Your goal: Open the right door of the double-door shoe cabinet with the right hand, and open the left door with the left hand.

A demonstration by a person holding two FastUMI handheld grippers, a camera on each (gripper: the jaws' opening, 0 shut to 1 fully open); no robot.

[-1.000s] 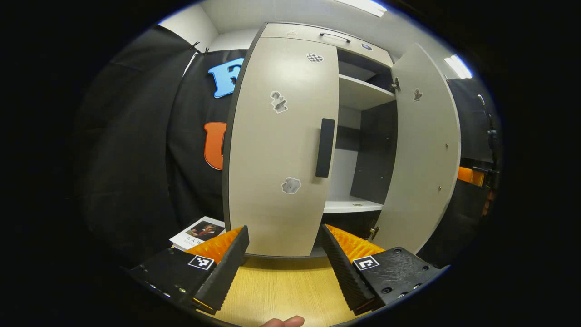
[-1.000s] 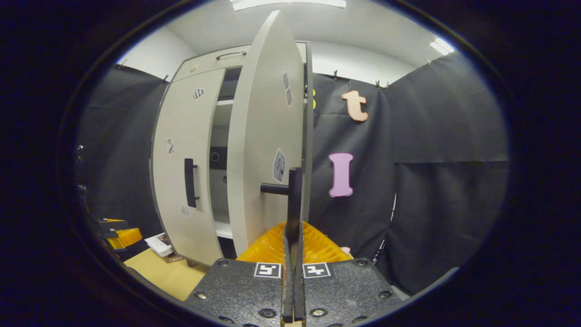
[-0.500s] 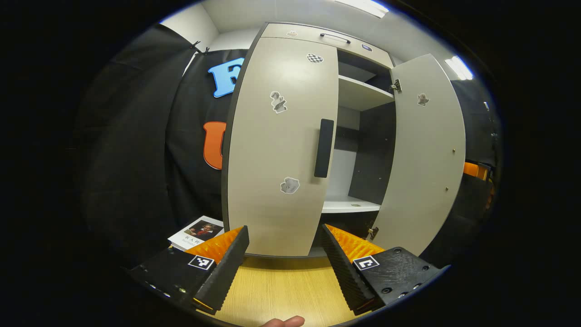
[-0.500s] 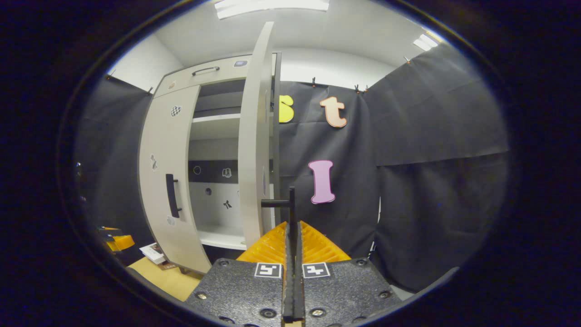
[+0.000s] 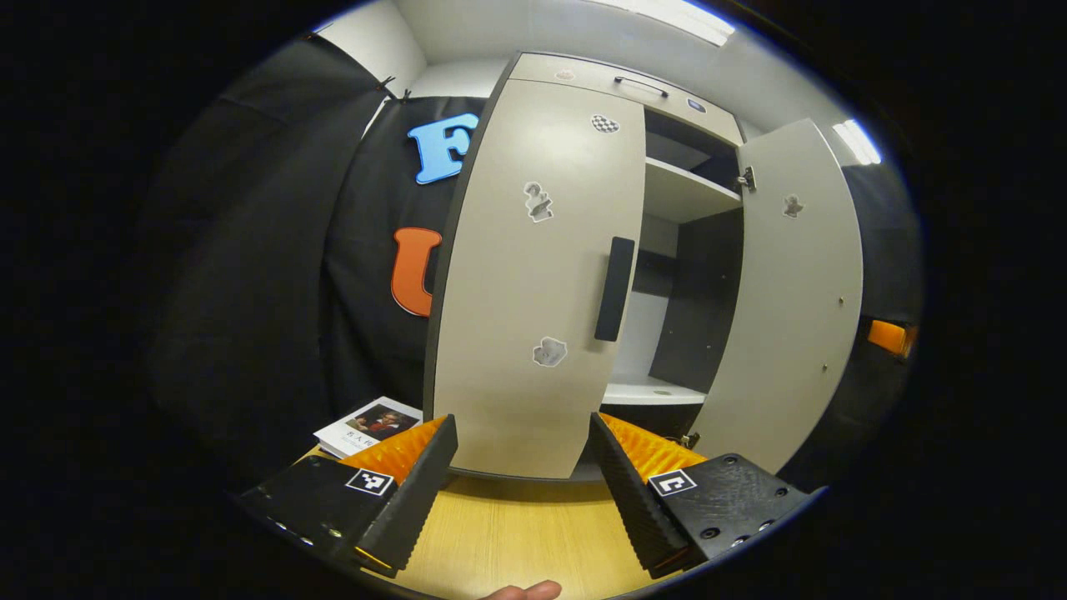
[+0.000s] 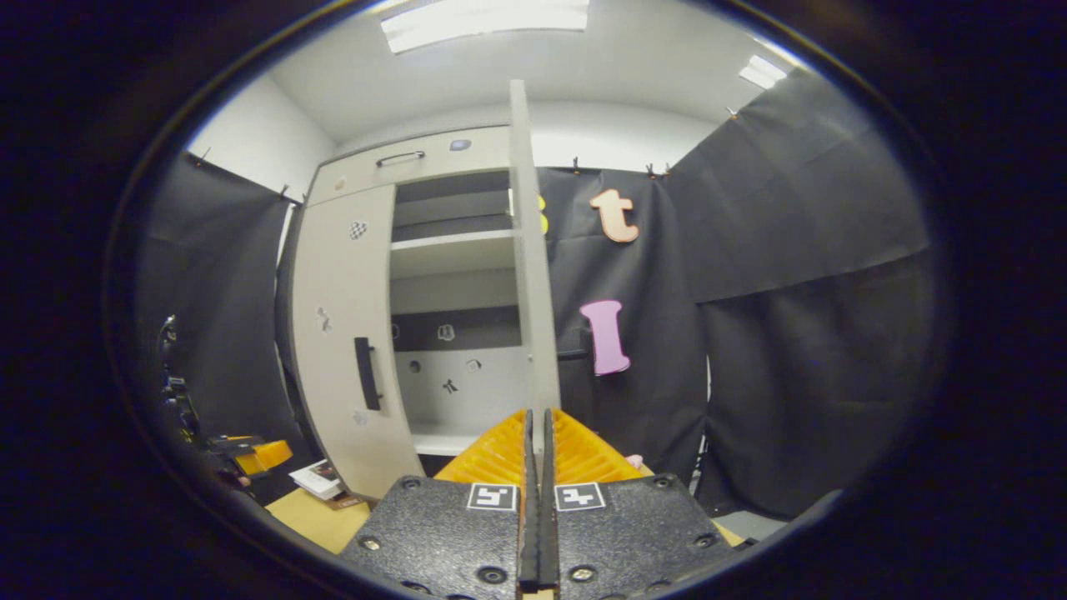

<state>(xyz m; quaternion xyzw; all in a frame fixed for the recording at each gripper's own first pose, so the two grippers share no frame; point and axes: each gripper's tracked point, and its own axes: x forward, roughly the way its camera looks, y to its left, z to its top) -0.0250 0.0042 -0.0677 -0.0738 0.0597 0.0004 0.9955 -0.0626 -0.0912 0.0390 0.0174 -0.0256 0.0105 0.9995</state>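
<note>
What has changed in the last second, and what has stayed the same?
The right door swung further open, now edge-on to the right gripper, whose closed fingers no longer show its handle between them. The left door stayed shut, and the left gripper stayed open before it.

Left gripper view low above table (image 5: 517, 533), facing shoe cabinet (image 5: 533, 275) at 12 o'clock, near; right gripper view edge-on to right door (image 6: 533, 317), sharing cabinet interior.

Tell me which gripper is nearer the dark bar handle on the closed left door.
Left. The left gripper faces the dark bar handle open; the right gripper sits off by the swung-open right door.
</note>
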